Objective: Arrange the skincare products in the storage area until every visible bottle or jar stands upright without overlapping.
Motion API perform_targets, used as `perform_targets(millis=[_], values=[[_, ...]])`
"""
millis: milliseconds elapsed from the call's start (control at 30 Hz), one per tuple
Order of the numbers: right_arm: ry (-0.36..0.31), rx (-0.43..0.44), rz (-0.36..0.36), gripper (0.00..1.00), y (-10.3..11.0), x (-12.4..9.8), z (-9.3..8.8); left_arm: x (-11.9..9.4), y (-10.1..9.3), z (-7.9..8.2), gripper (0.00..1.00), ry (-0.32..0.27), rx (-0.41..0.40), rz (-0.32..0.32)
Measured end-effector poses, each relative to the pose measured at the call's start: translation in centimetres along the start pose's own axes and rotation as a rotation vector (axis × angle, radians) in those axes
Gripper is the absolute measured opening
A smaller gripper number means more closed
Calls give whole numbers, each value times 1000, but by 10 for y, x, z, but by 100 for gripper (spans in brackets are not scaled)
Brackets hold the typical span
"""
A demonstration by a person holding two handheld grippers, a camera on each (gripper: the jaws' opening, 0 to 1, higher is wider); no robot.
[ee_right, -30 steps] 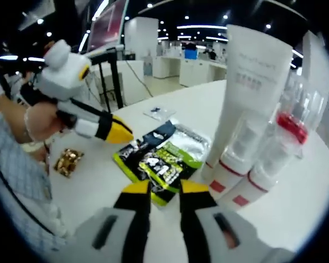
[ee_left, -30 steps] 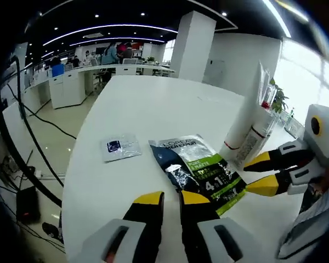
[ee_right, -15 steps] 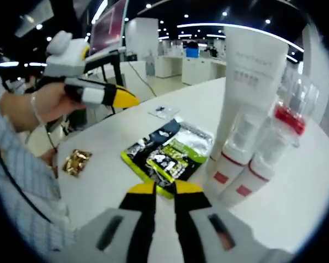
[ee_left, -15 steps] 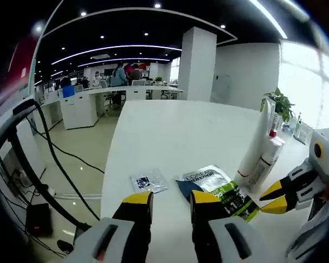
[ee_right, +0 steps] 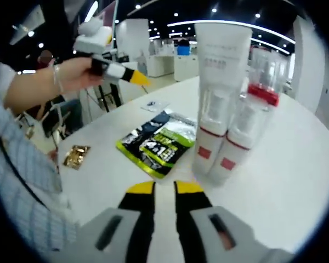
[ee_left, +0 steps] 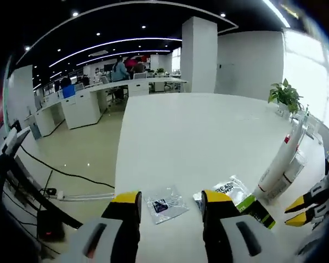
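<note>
**A:** Since nobody's gripping anything right now, where does the job actually stand? The left gripper (ee_left: pixel 167 198) has its jaws apart with nothing between them, hanging above the white table (ee_left: pixel 208 131). The right gripper (ee_right: pixel 164 189) has its yellow tips nearly together, just a thin gap, nothing held either.

**B:** Looks close to done, I'd say. In the right gripper view the tall white tube (ee_right: pixel 219 82) stands cap-down, and the two smaller white bottles (ee_right: pixel 230 150) with red bands stand just in front of it, touching or nearly so. There's also a clear bottle with a red collar (ee_right: pixel 261 79) tucked behind. All upright, bunched together, probably so they prop each other and stay in one spot.

**A:** What about the flat stuff? The black and green sachet (ee_right: pixel 156 145) lies flat just beside the bottles, and a small clear packet (ee_left: pixel 164 204) sits between the left jaws in the left gripper view. Further out there's a little gold wrapper (ee_right: pixel 75 156) near the table edge, by the person's checked sleeve (ee_right: pixel 22 181).

**B:** Those aren't bottles or jars, so lying flat seems fine to me. Nothing lies on top of anything else from what I can see.

**A:** And the left gripper held up high in the right gripper view (ee_right: pixel 136 78)?

**B:** My guess is it's lifted out of the way so the products stay visible. Can't tell if the small bottles actually touch the tube, though.
</note>
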State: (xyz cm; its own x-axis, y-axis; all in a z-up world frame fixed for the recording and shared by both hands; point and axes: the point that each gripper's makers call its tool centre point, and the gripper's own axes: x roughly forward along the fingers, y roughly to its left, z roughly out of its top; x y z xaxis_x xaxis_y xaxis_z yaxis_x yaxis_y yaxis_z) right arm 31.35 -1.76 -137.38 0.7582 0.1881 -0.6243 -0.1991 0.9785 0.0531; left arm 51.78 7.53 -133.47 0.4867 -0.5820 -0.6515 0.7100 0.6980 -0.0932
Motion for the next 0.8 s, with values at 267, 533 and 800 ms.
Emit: perform_targets(millis=[267, 533, 800], values=[[11, 7, -10, 14, -2, -2, -7, 25, 5, -6, 56, 137, -134, -5], [11, 1, -15, 14, -5, -3, -10, 56, 14, -24, 62, 320, -149, 56], [15, -9, -27, 14, -7, -7, -15, 66, 25, -35, 59, 410, -97, 145]])
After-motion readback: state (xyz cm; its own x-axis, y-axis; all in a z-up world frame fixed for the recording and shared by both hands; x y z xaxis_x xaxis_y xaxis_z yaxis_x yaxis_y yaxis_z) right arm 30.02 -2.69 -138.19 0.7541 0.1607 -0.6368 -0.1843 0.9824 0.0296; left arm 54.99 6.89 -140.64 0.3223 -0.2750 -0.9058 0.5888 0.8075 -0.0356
